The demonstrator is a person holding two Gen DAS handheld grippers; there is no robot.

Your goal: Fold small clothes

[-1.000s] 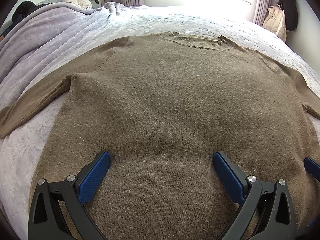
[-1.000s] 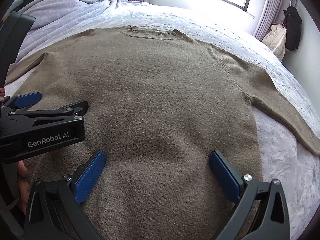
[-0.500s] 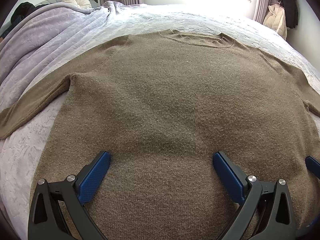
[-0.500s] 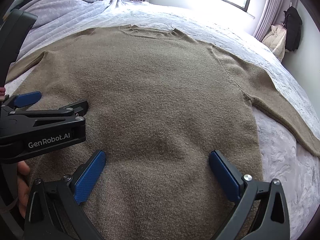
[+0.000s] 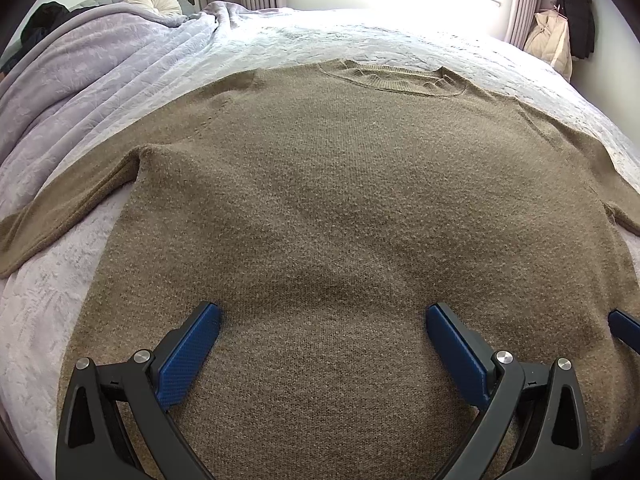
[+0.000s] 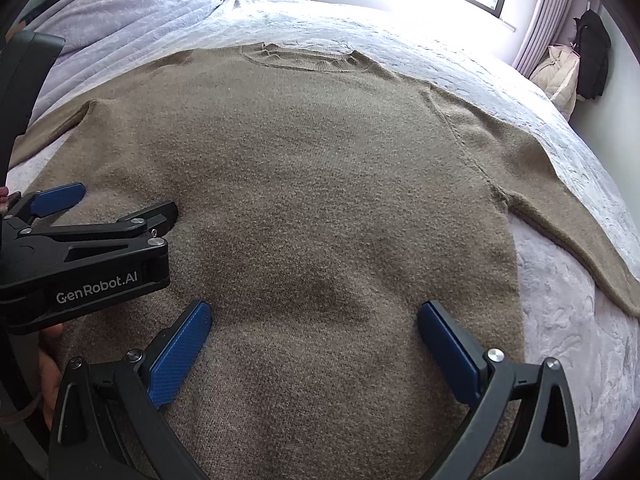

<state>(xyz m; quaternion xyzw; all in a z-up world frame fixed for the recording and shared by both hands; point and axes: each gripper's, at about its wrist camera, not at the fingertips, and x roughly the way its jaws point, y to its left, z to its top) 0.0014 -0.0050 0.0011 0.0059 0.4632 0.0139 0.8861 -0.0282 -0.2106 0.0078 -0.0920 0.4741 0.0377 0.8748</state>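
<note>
A brown knitted sweater (image 5: 340, 208) lies spread flat, front up, on a bed covered by a pale lilac quilt (image 5: 132, 76). Its round collar (image 5: 394, 78) points toward the window, and both sleeves stretch outward onto the quilt. Two hand-held grippers hover side by side above the hem end. The left gripper (image 5: 322, 334) has its blue-padded jaws wide apart, holding nothing. The right gripper (image 6: 314, 332) is equally spread and empty.

The risks I see: the knit is thick and soft, so a pinch may catch only the top layer and leave the back behind, making a lopsided fold. The grippers are close together and could knock each other. Dragging may bunch the quilt beneath.
</note>
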